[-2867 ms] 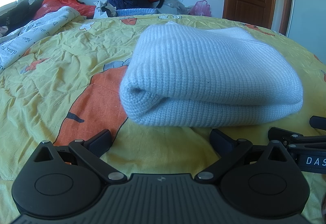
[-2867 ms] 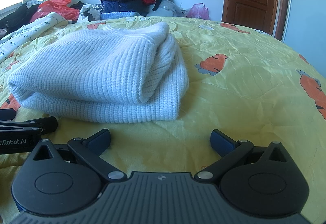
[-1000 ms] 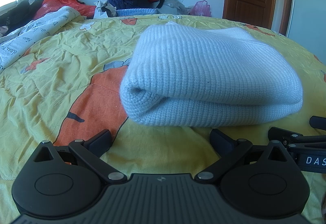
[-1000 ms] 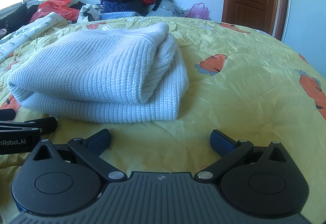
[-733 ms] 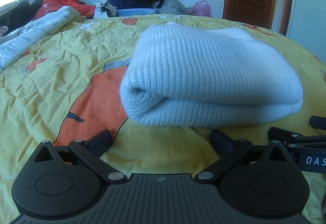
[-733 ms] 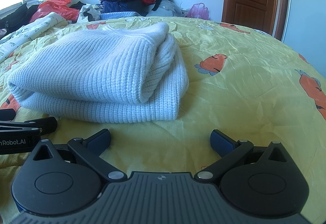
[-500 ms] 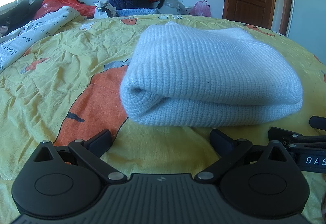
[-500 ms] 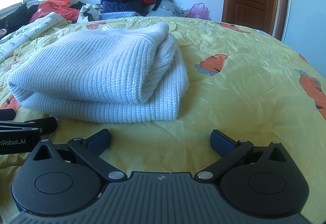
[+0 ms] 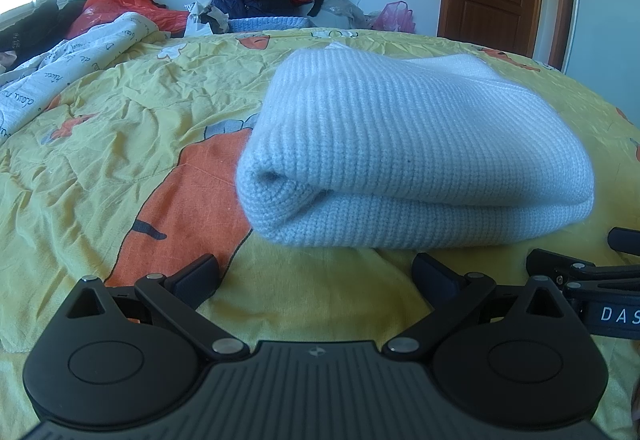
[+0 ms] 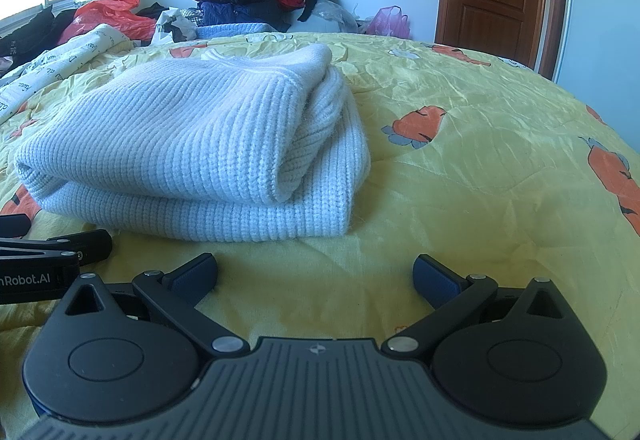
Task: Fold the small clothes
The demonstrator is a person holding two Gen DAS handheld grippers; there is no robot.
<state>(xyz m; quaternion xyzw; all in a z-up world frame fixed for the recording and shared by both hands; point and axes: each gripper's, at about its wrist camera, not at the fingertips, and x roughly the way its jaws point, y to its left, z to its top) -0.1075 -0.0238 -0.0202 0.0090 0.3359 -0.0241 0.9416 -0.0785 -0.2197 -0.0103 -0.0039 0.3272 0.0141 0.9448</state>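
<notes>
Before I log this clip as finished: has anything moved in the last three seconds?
Nothing visibly changed. The folded sweater lies in the same spot on the yellow bedspread, and both the left tongs and the right tongs remain open and empty in front of it.

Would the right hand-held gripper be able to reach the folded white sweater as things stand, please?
Probably yes: the right hand-held gripper is open, and only bare yellow bedsheet lies between it and the folded white sweater.
</notes>
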